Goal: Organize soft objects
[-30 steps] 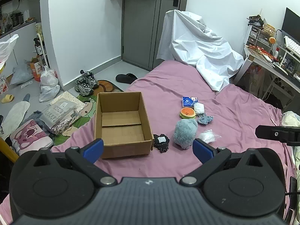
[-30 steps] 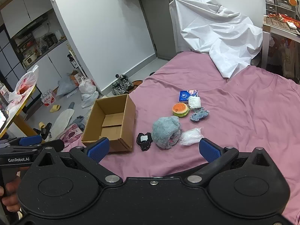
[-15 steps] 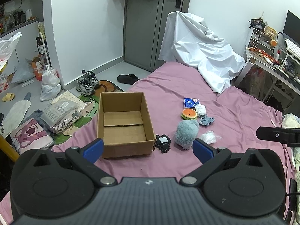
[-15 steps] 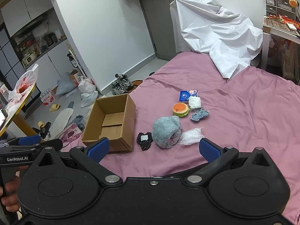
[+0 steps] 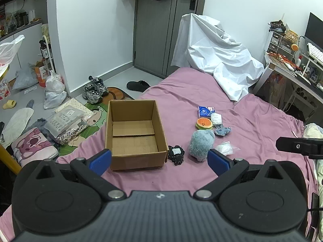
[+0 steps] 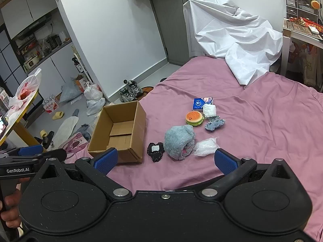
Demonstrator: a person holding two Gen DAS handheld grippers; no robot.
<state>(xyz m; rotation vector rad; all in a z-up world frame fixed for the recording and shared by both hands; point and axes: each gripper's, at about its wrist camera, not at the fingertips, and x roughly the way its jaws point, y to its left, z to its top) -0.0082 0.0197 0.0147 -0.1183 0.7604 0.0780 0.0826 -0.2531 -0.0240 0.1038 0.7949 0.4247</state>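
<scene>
Both claws hang wide and hold nothing: right claw (image 6: pixel 165 161), left claw (image 5: pixel 159 159), its body printed "GenRobot.AI". Beyond on the bed (image 6: pixel 262 125): cardboard box (image 6: pixel 121 133), fluffy grey toy (image 6: pixel 179 142), burger toy (image 6: pixel 194 118), blue packet (image 6: pixel 201 103), its print unreadable.

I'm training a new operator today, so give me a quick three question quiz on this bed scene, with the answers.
1. True or false: the cardboard box is empty.
2. Which item lies nearest the box: A) black patch, B) burger toy, C) blue tissue pack?
3. Fill in: the left gripper and right gripper are both ____.

Key: 1 true; 2 A; 3 open, holding nothing.
</scene>
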